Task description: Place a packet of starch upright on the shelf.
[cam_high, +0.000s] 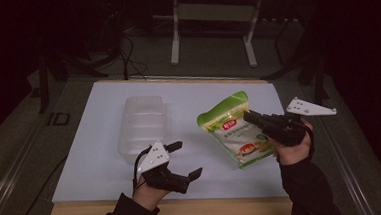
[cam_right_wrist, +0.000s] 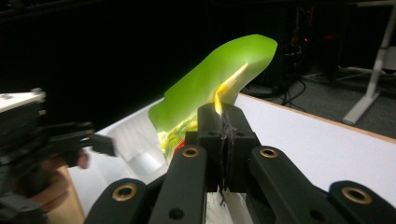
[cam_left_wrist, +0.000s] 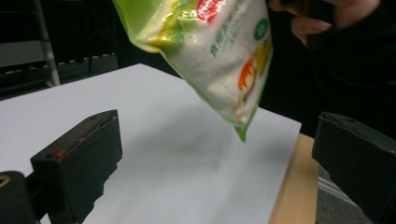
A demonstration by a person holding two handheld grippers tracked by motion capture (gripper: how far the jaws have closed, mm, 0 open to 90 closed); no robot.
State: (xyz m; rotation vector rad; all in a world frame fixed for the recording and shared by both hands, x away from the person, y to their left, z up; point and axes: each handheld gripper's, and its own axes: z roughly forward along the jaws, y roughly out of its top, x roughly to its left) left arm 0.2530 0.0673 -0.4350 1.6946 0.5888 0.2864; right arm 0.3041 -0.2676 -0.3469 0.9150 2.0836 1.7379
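Right gripper (cam_high: pixel 253 117) pinches a green snack bag (cam_high: pixel 236 130) aloft — left gripper (cam_high: pixel 186 160) spread, empty — probably carrying it toward the clear container (cam_high: pixel 143 124).

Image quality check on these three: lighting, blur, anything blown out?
High view: dim and soft, dark surroundings, only the white sheet lit. Left gripper view: snack bag slightly blurred, casting a faint shadow on the sheet. Right gripper view: the bag's green top glows, backlit, with a blown-out streak above the shut right gripper; clear container smeared.
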